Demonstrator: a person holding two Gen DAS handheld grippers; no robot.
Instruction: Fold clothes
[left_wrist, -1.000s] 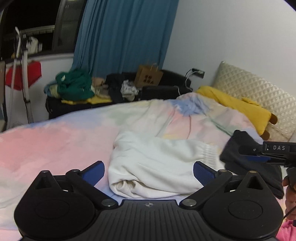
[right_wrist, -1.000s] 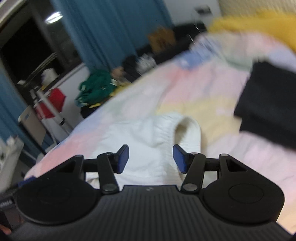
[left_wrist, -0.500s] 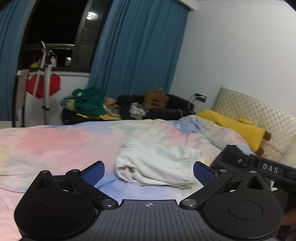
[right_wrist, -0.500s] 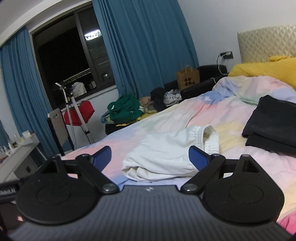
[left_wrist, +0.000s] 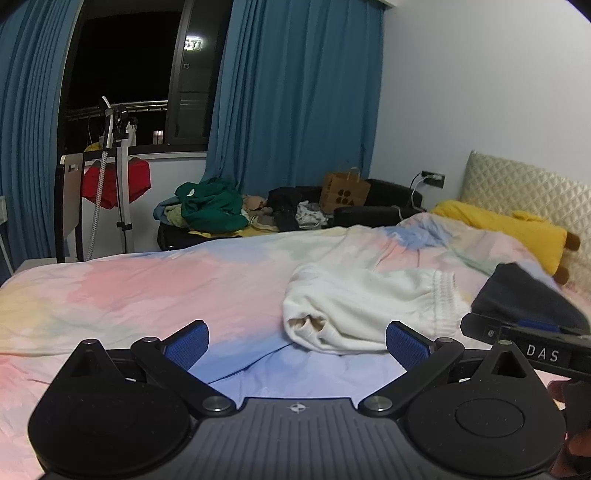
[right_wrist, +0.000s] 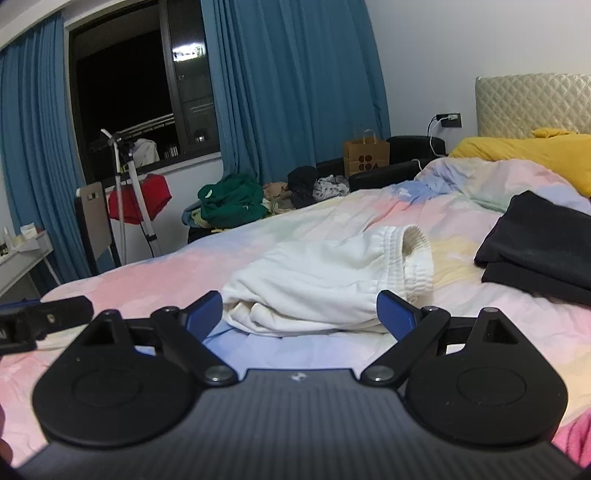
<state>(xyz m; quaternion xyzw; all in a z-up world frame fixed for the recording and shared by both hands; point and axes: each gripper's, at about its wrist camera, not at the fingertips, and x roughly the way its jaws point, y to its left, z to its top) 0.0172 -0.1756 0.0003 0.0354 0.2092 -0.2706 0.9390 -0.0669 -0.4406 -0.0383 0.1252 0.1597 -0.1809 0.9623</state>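
Pastel bed (left_wrist: 147, 291) carries white sweatpants (right_wrist: 317, 284) folded mid-bed, black clothes (right_wrist: 543, 243) beside them. Left tongs (left_wrist: 297, 341) and right tongs (right_wrist: 299, 314) both gape, empty; the right just widened.

The left gripper (left_wrist: 297, 343) is held low, tilted a little downward, its jaws spread wide with nothing between the blue pads (left_wrist: 186, 345). The right gripper (right_wrist: 299, 314) sits just beside it at much the same downward tilt; its jaws have just been opening and now stand wide apart, gripping nothing. Each gripper's black body shows at the edge of the other's view.
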